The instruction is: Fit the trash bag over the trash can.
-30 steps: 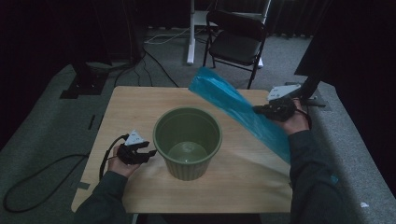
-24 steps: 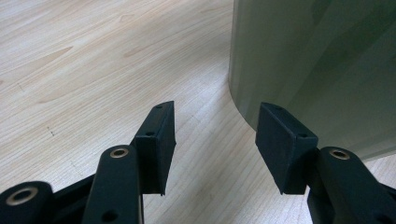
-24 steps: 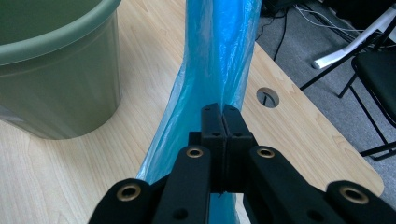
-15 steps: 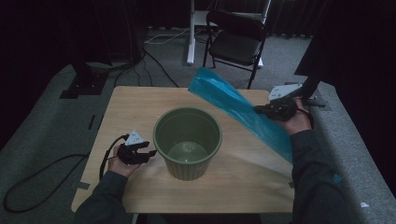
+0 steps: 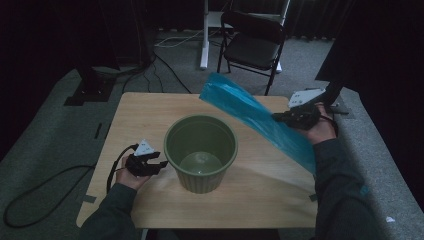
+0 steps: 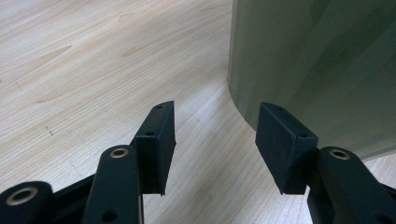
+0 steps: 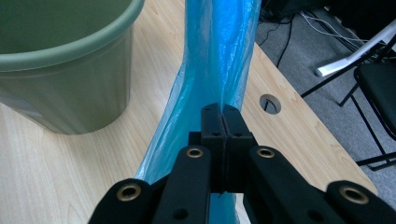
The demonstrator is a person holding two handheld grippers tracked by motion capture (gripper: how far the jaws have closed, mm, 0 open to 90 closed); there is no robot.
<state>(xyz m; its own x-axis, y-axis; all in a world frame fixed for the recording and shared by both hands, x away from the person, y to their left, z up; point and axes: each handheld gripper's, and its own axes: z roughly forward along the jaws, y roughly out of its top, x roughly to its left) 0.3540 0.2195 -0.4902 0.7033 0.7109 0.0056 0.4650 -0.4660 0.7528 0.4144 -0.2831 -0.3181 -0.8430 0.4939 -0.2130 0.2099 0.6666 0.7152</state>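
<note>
Left claw [image 5: 161,164] sits on the table [image 5: 145,115] at about 9 o'clock of the bin [image 5: 201,152], jaws apart w/ nothing between them; in the left gripper view they flank bare wood w/ the bin wall just ahead on the right. Bin stands upright mid-table, empty inside, no liner in it yet.

Right claw [image 5: 274,116] is at roughly 2 o'clock of the bin, jaws pressed flat together on the blue bag [image 5: 252,117]. Bag is lifted off the table, stretched as a flat strip from approx 12 o'clock of the bin down toward 4 o'clock, passing over the table's right part, near the rim but not in the bin.

Progress, as I judge it: bag picked up, that's about all. Left to do: open its mouth, get it over the bin, tuck it in, prob. fold the edge over the rim.

Room: table's left half is open wood, good for the left claw. Right side is tight: right hand [image 5: 320,131] is at the table's right edge, bag hangs near that edge. Chair [image 5: 252,42] stands past the far edge, well apart.
</note>
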